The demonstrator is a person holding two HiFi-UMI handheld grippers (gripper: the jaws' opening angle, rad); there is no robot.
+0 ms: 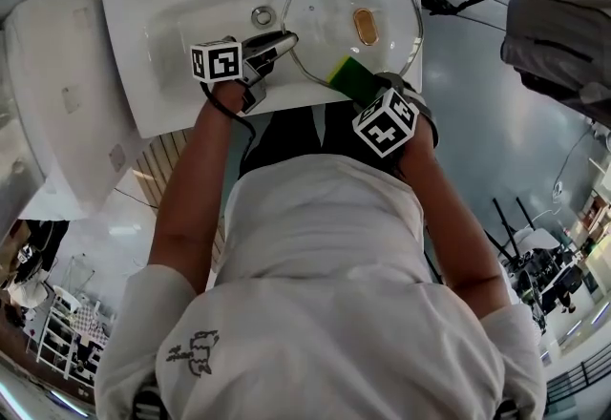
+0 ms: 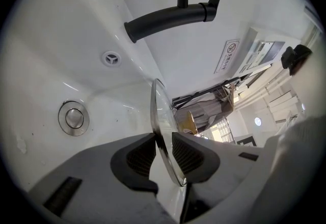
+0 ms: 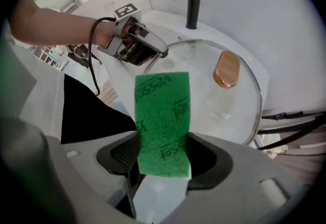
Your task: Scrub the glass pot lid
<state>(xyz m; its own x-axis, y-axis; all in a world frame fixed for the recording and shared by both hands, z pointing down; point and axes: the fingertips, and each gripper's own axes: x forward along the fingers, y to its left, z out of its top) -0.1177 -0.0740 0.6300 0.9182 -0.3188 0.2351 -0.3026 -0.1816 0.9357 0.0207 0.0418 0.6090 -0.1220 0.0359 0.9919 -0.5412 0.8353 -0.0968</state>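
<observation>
**Jaws both loaded: lid rim on the left, sponge on the right**

Left gripper [image 2: 164, 152]: jaws narrow, clamped on the rim of the glass pot lid [image 1: 329, 3]. The lid is held over the white sink [image 1: 158, 22], amber knob [image 1: 365, 25] facing up. Right gripper [image 3: 163, 156]: jaws pinching a green scouring sponge [image 3: 162, 111], with the sponge at the lid's near edge. Black faucet [image 2: 168, 17] at the back of the sink. Drain plug [image 2: 74, 117] in the basin, left of the lid.

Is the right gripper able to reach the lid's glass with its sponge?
Probably yes: the left gripper holds the lid by its rim, and the sponge in the right gripper sits at the near edge, unblocked.
</observation>
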